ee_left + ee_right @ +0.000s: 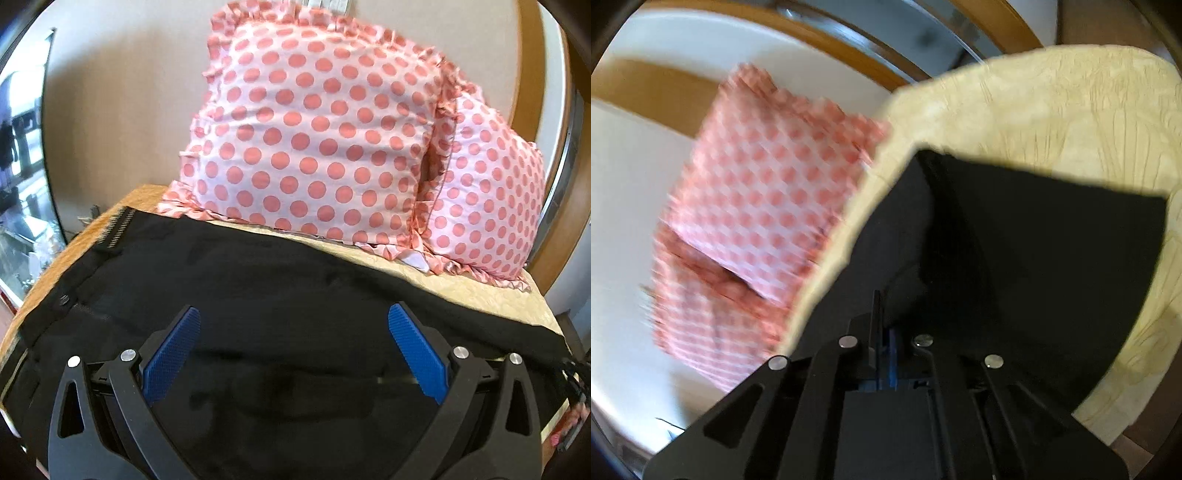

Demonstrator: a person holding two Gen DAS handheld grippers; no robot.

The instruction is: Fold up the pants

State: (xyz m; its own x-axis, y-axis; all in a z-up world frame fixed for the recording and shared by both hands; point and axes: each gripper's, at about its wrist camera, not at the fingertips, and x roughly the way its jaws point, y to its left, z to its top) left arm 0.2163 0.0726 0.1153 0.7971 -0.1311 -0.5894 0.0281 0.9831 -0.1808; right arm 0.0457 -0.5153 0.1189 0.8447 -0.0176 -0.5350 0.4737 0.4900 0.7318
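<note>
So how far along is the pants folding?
Early. The black pants lie spread flat on the cream cover before the spotted pillows. The left gripper hangs open above them; the right gripper is shut at the fabric edge. Every fold remains.

The pants [258,295] lie spread flat on the bed [480,291], from its left edge to its right edge. Two pillows [314,140] stand behind the pants at the far edge of the bed, side by side and touching, leaning on the wall [110,110]. The left claw [293,350] is over the near part of the pants. The right claw [884,332] is low over the pants too.
</note>
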